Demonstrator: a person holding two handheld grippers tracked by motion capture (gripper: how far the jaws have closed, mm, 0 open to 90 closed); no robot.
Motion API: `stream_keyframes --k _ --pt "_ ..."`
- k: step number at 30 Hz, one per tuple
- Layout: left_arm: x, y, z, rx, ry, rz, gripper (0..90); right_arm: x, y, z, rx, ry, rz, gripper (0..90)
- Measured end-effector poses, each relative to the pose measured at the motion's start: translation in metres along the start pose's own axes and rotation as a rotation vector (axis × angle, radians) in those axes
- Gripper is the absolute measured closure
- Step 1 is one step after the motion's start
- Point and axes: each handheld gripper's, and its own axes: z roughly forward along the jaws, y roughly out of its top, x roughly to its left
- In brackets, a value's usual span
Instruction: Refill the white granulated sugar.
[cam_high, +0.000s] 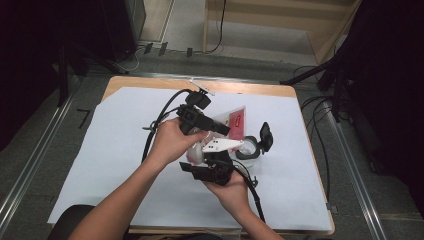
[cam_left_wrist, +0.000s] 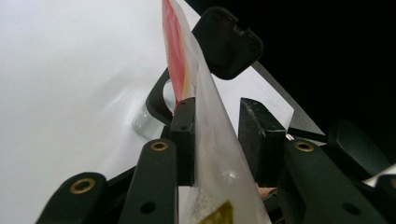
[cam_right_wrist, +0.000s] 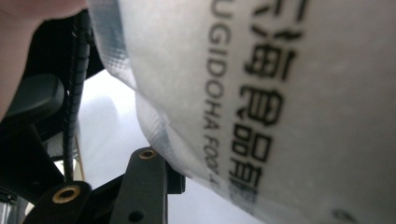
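Observation:
A clear plastic bag (cam_high: 235, 120) with a red label and white contents is held up over the table between both grippers. My left gripper (cam_high: 224, 129) reaches in from the left and is shut on the bag (cam_left_wrist: 219, 158), whose film runs between its two pads (cam_left_wrist: 184, 140). My right gripper (cam_high: 202, 162) comes up from below and is shut on the bag's bulging white lower part (cam_right_wrist: 280, 93). One of its fingers (cam_right_wrist: 149, 172) lies against the printed film; the other is hidden behind the bag.
A small clear jar (cam_high: 249, 150) with a black flip lid (cam_high: 265, 135) standing open sits just right of the grippers, also seen as jar (cam_left_wrist: 144, 120) and lid (cam_left_wrist: 229, 44). White paper (cam_high: 115, 165) covers the wooden table. Cables trail from both grippers.

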Motion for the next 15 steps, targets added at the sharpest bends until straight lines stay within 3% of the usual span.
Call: stream_keyframes --k 6,15 --pt "-0.0022 0.0008 -0.0056 -0.016 0.004 -0.001 68.4 0.0016 0.0043 -0.0002 -0.022 0.001 -0.007 64.1" --pt "-0.0009 0.0008 -0.0016 -0.011 0.011 -0.01 67.8 -0.0006 0.0033 0.0008 -0.017 0.023 0.02 64.0"
